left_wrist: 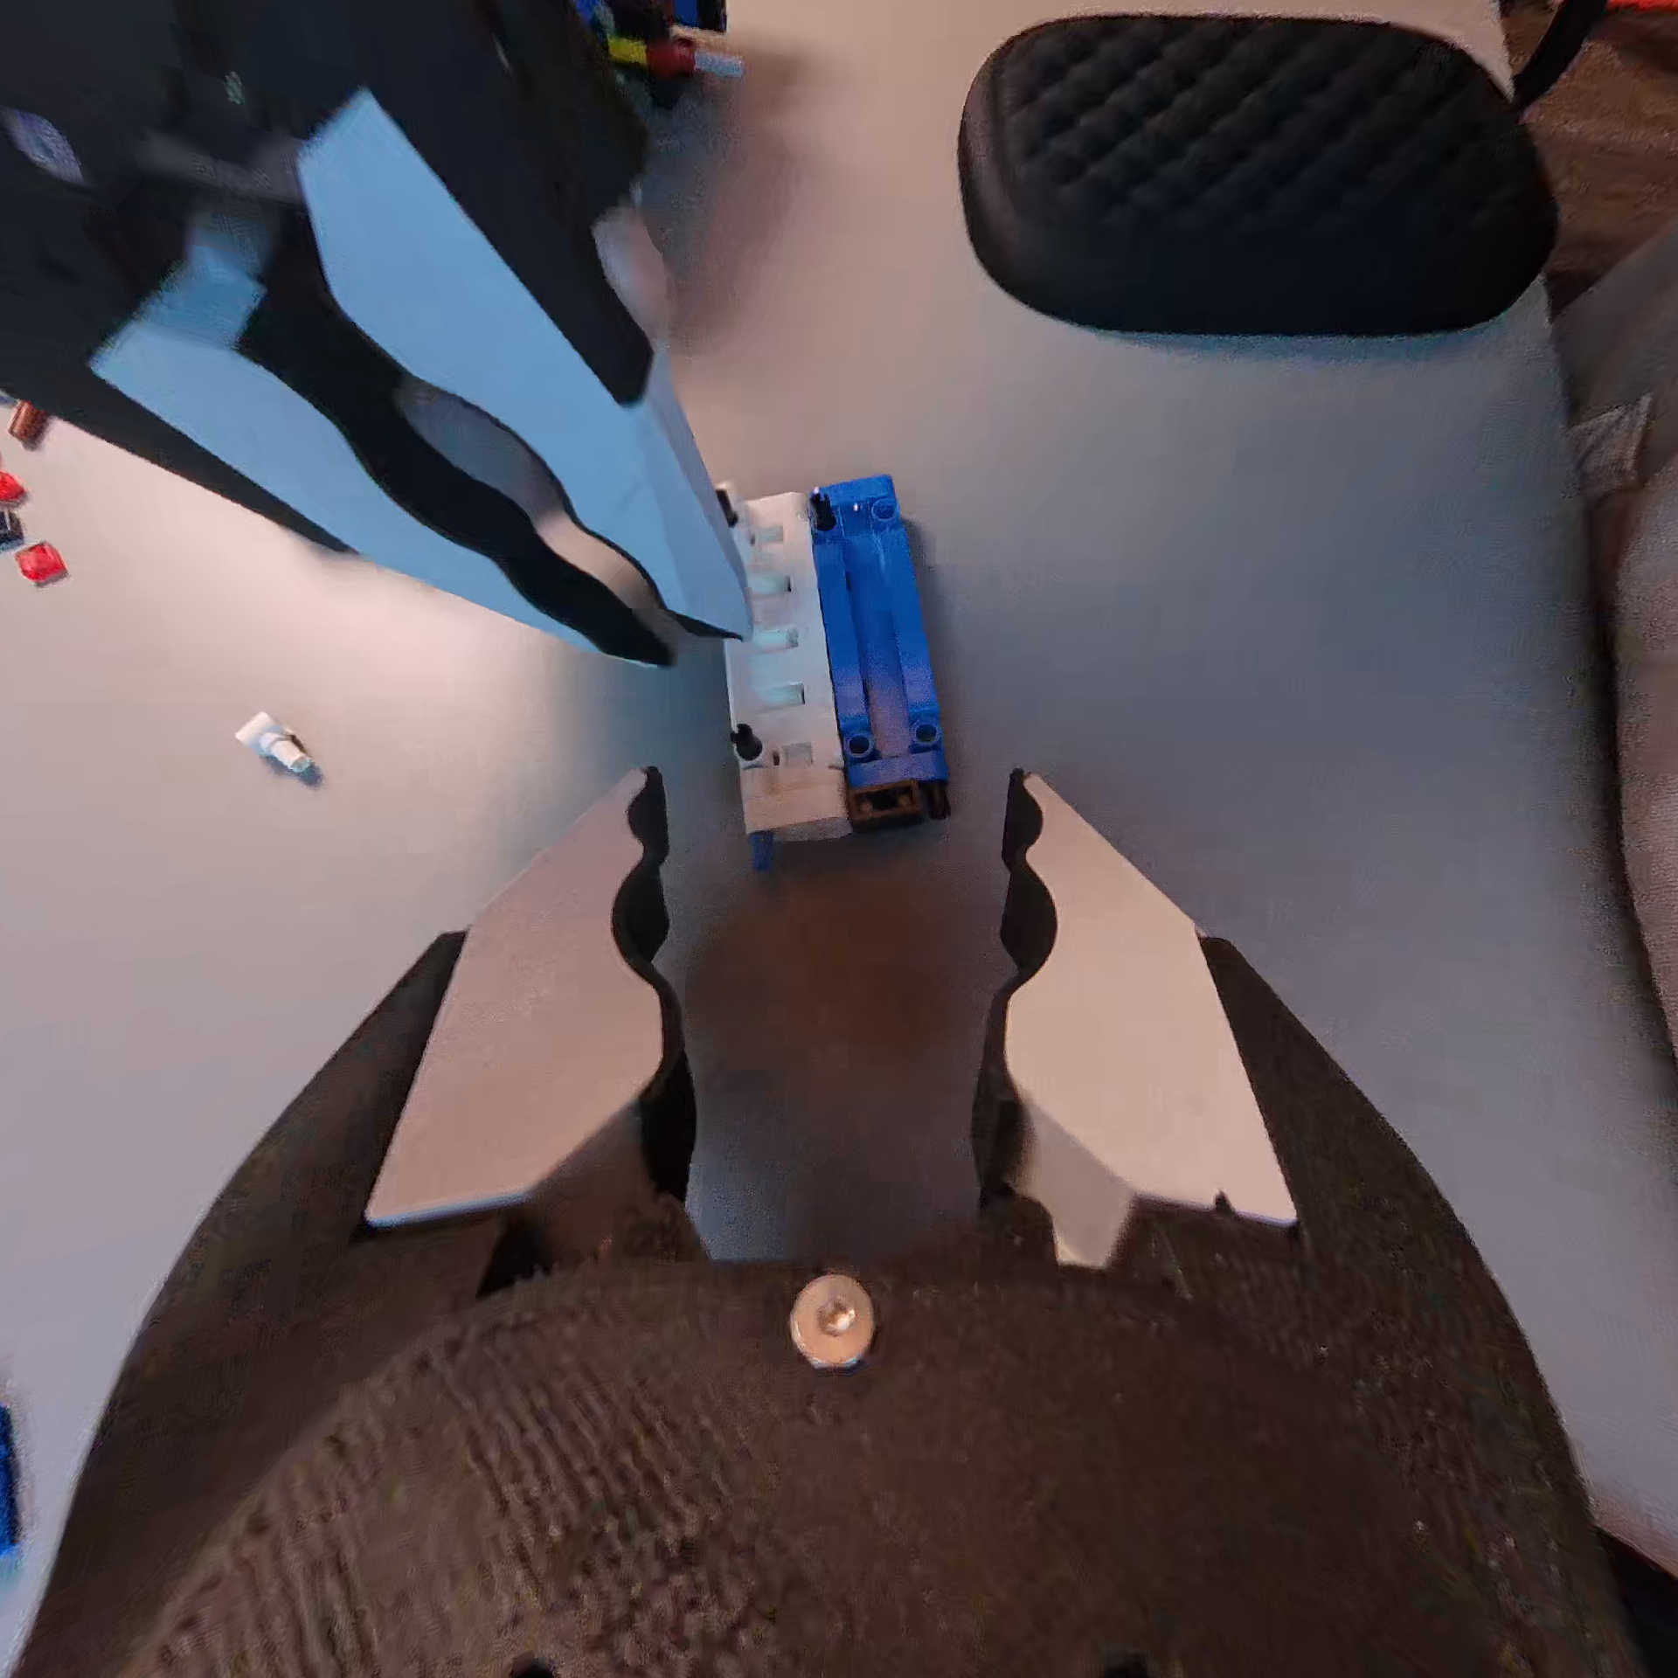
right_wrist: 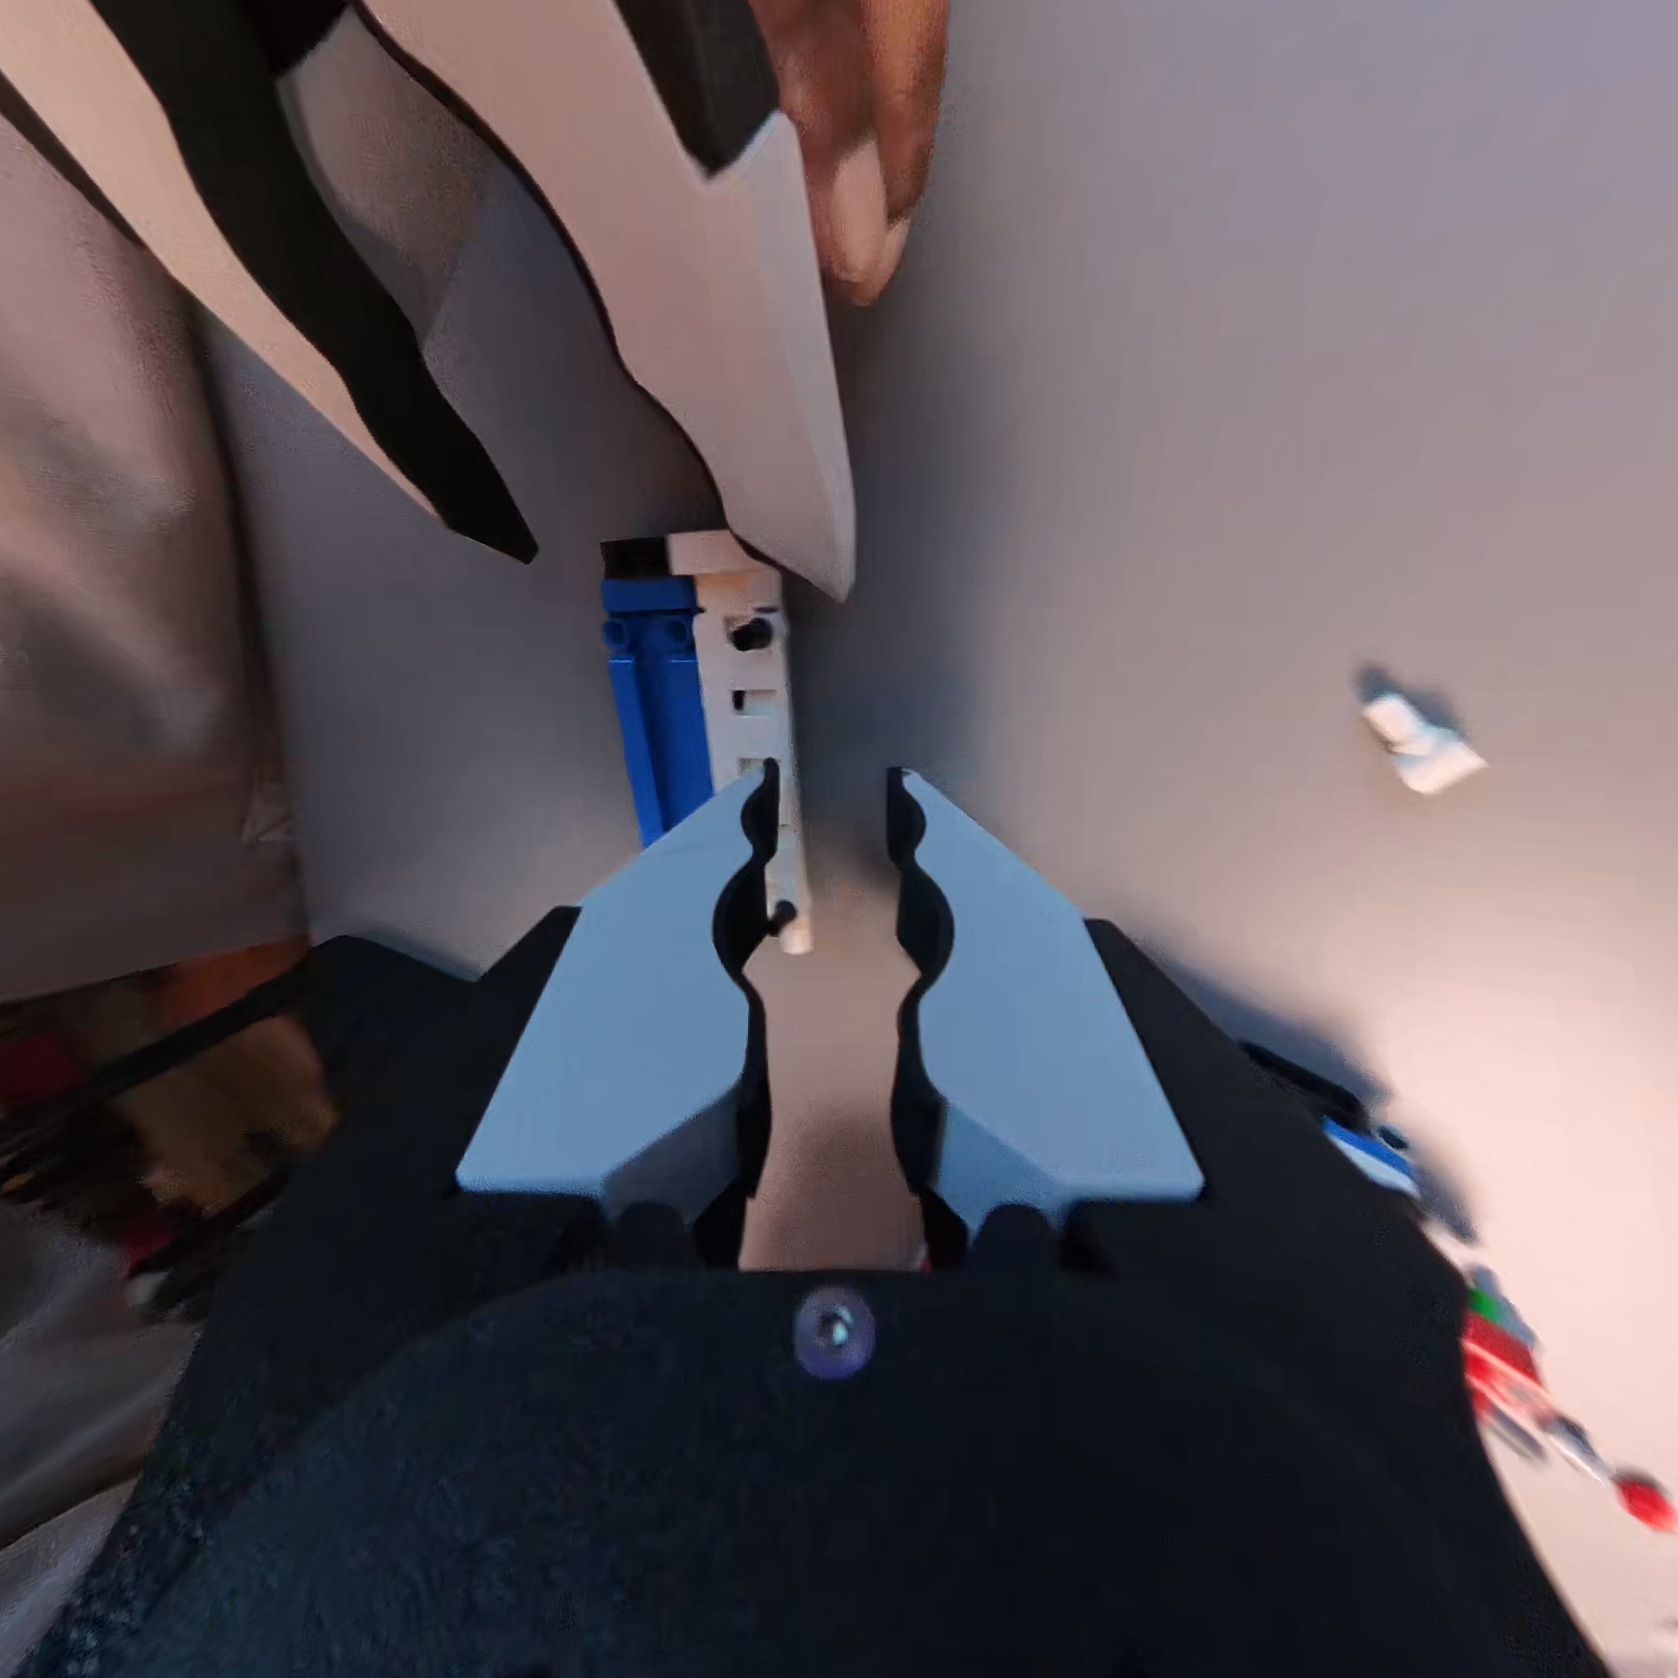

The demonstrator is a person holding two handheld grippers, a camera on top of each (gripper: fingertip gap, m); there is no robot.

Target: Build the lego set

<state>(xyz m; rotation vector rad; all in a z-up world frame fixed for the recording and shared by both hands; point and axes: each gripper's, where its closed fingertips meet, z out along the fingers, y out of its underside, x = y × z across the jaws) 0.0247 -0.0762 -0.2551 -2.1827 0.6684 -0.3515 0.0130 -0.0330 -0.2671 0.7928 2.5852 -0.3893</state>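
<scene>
On grey table (left_wrist: 1180,636), both grippers (left_wrist: 831,776) (right_wrist: 831,772) released, empty, flanking lego assembly (left_wrist: 835,654).

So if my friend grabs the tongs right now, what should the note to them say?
Left tongs: open, empty, just short of the blue and white lego block.
Right tongs: open, empty, tips against the block's white side.
Block lies on the grey table. A small white piece lies apart; red bricks and more pieces sit at the edges.
Done: one block built.
Left: probably grip the block and add the loose pieces.
</scene>
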